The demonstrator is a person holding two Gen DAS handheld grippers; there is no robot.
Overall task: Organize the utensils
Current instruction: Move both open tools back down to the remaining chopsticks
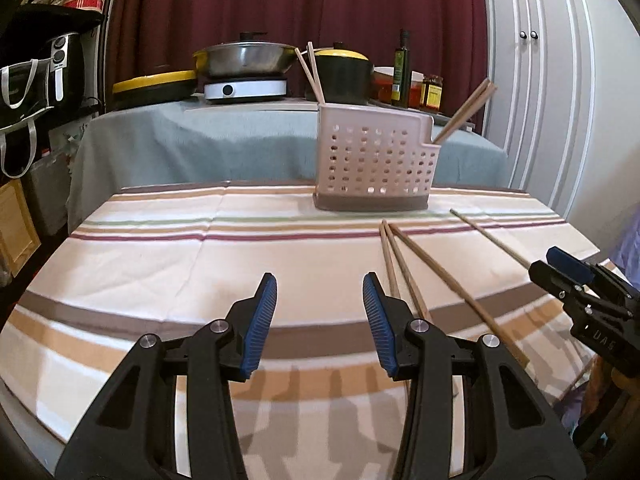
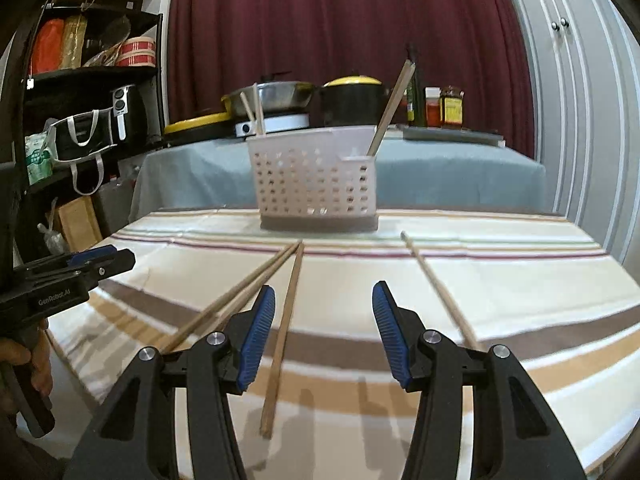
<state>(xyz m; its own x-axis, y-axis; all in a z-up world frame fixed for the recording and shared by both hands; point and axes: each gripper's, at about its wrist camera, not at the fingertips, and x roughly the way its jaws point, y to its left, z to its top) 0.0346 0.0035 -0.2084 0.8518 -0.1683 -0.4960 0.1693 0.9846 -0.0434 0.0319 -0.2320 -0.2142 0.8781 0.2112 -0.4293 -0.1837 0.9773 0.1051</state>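
A pink perforated utensil basket (image 1: 372, 156) (image 2: 316, 176) stands at the far edge of the striped tablecloth (image 1: 160, 264). Two chopsticks (image 1: 312, 72) lean in its left compartment and another pair (image 1: 468, 110) in its right. Several wooden chopsticks (image 1: 424, 257) (image 2: 283, 340) lie loose on the cloth in front of it, and one more (image 1: 492, 239) (image 2: 436, 285) lies apart to the right. My left gripper (image 1: 320, 284) hovers open left of them, holding nothing. My right gripper (image 2: 324, 292) is open above the loose chopsticks, one of which runs between its fingers below.
Behind the table, a grey-covered counter (image 1: 200, 136) holds a wok on a cooker (image 1: 248, 60), a black pot (image 1: 344, 72) and sauce bottles (image 1: 402, 68). A dark shelf with bags (image 2: 84, 132) stands left, white cupboard doors (image 1: 540, 80) right. A hand (image 2: 24, 360) holds the left gripper.
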